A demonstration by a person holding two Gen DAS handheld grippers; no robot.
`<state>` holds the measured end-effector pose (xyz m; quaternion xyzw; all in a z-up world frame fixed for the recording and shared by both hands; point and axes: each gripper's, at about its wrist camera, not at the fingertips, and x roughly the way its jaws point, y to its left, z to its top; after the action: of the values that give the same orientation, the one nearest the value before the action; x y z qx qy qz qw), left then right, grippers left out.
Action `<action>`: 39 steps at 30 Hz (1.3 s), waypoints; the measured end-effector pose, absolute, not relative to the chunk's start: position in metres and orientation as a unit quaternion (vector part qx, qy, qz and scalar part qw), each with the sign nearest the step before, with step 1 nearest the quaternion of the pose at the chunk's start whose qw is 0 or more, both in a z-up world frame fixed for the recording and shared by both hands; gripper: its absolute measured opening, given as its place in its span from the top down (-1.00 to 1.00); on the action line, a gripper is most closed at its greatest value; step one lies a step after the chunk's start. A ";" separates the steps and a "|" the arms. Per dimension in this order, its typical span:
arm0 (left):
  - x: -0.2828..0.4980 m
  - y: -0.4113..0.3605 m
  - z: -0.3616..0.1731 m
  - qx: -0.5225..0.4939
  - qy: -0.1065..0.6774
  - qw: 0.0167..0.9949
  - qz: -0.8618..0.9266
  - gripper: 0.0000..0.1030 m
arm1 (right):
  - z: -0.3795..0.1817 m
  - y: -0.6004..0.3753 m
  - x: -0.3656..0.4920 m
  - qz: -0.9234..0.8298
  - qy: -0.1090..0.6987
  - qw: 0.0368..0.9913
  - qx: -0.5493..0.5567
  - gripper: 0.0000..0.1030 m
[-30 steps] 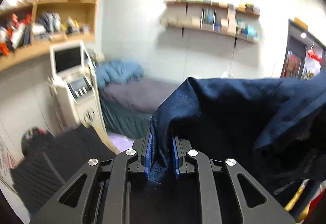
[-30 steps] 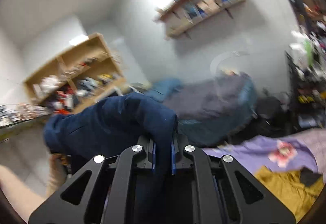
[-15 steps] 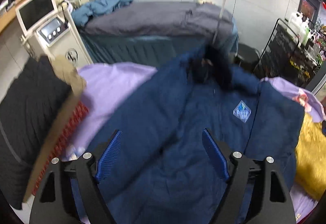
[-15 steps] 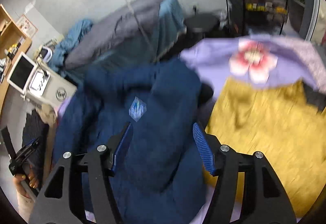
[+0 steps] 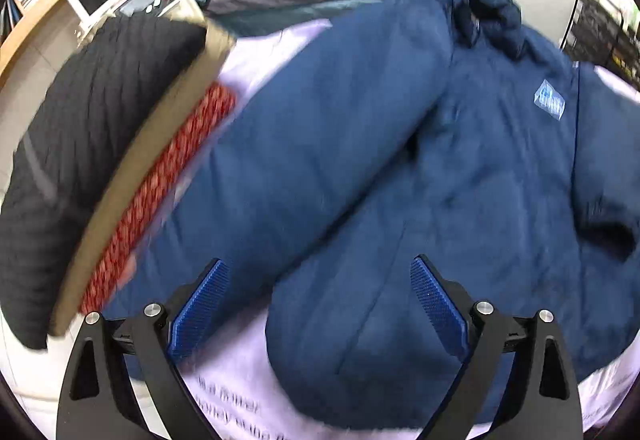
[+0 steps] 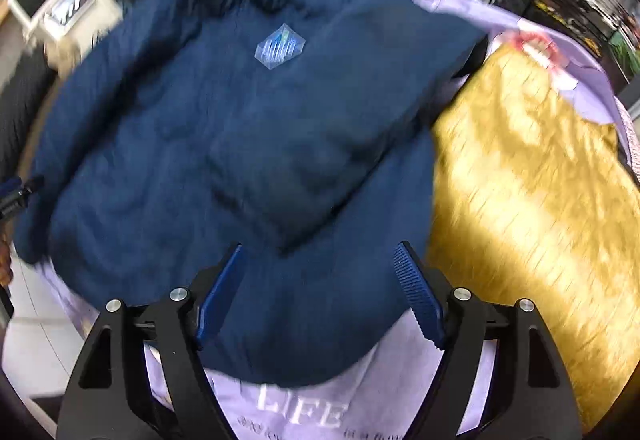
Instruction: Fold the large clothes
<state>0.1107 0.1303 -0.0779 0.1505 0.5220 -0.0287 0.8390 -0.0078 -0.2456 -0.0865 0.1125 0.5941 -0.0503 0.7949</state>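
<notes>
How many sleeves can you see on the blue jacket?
2. One sleeve lies slanting across the left of the jacket, the other sleeve is folded over its right front. The hood end is blurred.

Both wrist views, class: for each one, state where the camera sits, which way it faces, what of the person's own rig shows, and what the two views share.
Left wrist: on the left gripper, angled down at the navy jacket; own open fingers show, nothing between the pads.
Right wrist: on the right gripper, angled down at the jacket and mustard garment; own open fingers, plus the other gripper's tip at left edge.
Shared: jacket, lilac sheet.
</notes>
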 end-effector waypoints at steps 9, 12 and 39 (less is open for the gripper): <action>0.061 0.147 -0.118 0.108 0.575 0.811 -0.031 -0.80 | -0.109 -0.210 -0.037 -0.039 0.626 0.773 0.097 -0.48; 0.060 0.154 -0.121 0.105 0.579 0.808 -0.026 -0.82 | -0.109 -0.211 -0.045 -0.042 0.626 0.772 0.103 -0.48; 0.109 0.214 -0.190 -0.007 0.651 0.759 -0.029 -0.50 | -0.183 -0.272 -0.066 -0.067 0.582 0.724 0.365 0.10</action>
<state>0.1091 0.2145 -0.1900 -0.0069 0.6509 -0.0286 0.7586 -0.0657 -0.2722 -0.1833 0.3650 0.5818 -0.0671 0.7237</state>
